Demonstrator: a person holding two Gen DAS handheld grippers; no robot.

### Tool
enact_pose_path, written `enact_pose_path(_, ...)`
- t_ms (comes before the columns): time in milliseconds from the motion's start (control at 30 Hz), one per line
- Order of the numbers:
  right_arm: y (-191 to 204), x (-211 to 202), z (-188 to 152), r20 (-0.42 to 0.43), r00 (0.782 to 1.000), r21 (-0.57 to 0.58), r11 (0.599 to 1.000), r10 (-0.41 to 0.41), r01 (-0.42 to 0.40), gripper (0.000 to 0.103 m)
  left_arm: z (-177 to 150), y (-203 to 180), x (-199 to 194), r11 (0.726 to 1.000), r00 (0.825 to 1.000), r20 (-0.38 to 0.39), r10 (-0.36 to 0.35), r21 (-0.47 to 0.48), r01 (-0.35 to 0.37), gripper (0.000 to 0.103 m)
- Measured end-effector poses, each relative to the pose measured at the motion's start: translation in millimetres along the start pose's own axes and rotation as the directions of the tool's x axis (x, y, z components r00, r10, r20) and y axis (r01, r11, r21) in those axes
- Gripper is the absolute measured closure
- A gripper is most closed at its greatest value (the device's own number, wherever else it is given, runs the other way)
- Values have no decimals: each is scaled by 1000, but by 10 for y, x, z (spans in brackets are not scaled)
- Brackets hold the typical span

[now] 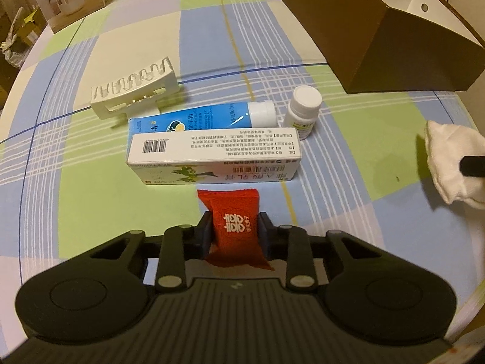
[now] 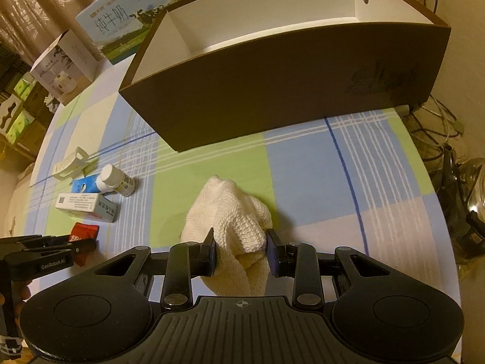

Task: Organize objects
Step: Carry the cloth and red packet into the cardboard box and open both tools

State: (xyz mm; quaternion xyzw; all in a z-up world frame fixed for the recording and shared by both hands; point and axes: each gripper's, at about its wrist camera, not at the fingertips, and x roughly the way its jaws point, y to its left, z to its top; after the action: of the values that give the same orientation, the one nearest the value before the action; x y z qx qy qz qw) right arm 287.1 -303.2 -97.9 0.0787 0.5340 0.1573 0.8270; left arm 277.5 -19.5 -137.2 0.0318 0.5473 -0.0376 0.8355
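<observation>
My left gripper [image 1: 233,227] is shut on a red sachet [image 1: 235,218] with white characters, held just above the checked tablecloth. Ahead of it lie a white medicine carton [image 1: 215,154], a blue tube [image 1: 197,119], a white pill bottle [image 1: 303,107] and a white comb-like rack [image 1: 133,91]. My right gripper [image 2: 241,245] is shut on a white knitted cloth [image 2: 230,215] that rests on the table. The brown box [image 2: 288,82] with a white inside stands open just beyond it. The cloth also shows in the left wrist view [image 1: 451,166] at the right edge.
The table is round with a green, blue and white checked cloth [image 2: 318,157]. Cartons [image 2: 121,24] stand at the far left edge. A fan and cables [image 2: 466,188] are off the table's right side. The left gripper [image 2: 45,251] is at the right wrist view's left edge.
</observation>
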Motion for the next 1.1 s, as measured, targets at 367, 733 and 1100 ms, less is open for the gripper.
enact_pose_path(367,-122,-151,137,17,999,-44,999,30,-29,74,-72,-27,-288,997,999,31,25,-74,-23,79)
enact_pose_path(733,-161,-442,395,64,994,-116,990,83,-76,74,202,-366,-810,998,989,145,0,-67,10,79)
enact_pose_path(1100,-380,-900,915,192,975,-173,982,113,-79,74,877,-886,-1003,998,966,251,-64,19,61,79)
